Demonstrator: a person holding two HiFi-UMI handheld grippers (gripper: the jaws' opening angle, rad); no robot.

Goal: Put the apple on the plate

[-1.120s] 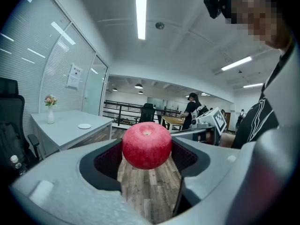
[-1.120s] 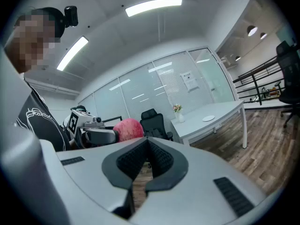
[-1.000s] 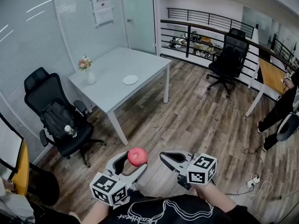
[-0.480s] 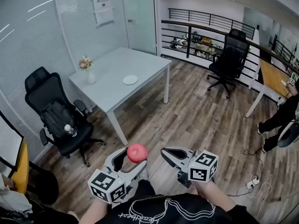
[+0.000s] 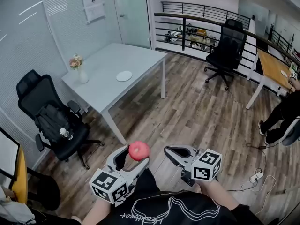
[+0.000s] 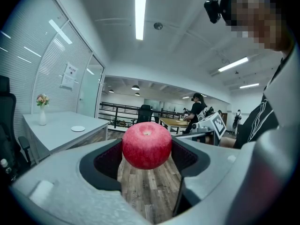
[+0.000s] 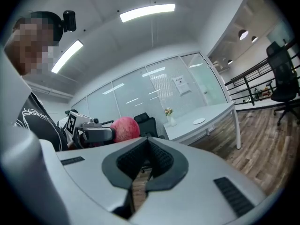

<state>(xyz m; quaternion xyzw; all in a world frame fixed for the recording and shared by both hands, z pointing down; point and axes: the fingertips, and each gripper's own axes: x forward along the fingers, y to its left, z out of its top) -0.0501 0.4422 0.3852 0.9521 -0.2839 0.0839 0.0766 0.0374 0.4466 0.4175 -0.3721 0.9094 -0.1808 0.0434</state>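
- Apple (image 5: 139, 150): red, clamped between the jaws of the left gripper (image 5: 135, 157), above the wooden floor (image 5: 197, 111) and well apart from the counter (image 5: 140, 60).
- The right gripper (image 5: 168, 150) holds nothing, and its jaws are together.
- The white plate (image 5: 124, 76) lies empty on the counter.
- Step in hand appears to be the carry. The next move calls for reaching the counter, lowering the apple onto the plate, then releasing.

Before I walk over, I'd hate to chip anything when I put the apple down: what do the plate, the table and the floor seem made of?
The plate: plain white, smooth, probably glazed ceramic or melamine; too small to tell. The table: pale grey matt top, likely laminate; thin white legs look like painted metal. The floor: brown planks with visible grain, wood or wood-look laminate.
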